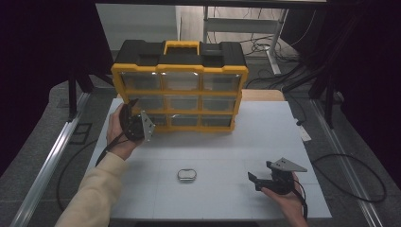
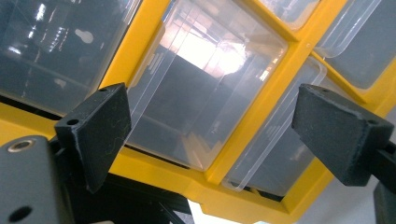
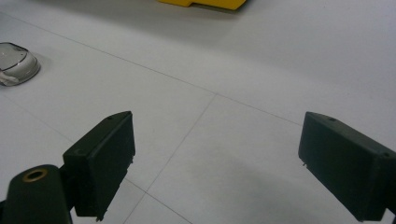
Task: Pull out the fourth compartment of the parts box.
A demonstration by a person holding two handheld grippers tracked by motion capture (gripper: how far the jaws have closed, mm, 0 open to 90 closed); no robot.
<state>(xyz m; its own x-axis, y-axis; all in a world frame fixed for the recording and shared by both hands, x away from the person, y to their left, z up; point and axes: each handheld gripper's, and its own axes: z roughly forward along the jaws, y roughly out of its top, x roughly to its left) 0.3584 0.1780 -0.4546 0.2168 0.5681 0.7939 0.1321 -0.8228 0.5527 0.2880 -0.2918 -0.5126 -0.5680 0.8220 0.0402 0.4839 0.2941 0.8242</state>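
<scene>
Two matte black claws gaping empty, left claw facing clear plastic drawers, right claw.

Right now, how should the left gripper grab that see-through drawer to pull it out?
Grip the clear drawer by its front lip, coming straight at the yellow cabinet from the front. The left gripper is open, one of its fingers either side of the drawer.

You worked at a white table ruled with faint grid lines, under dim light. Dark curtains hung along both sides. Grey carpet covered the floor, and metal rails ran beside the table's left and right edges. Beyond the far edge stood a pale desk frame, with black cables tangled beneath it.
</scene>
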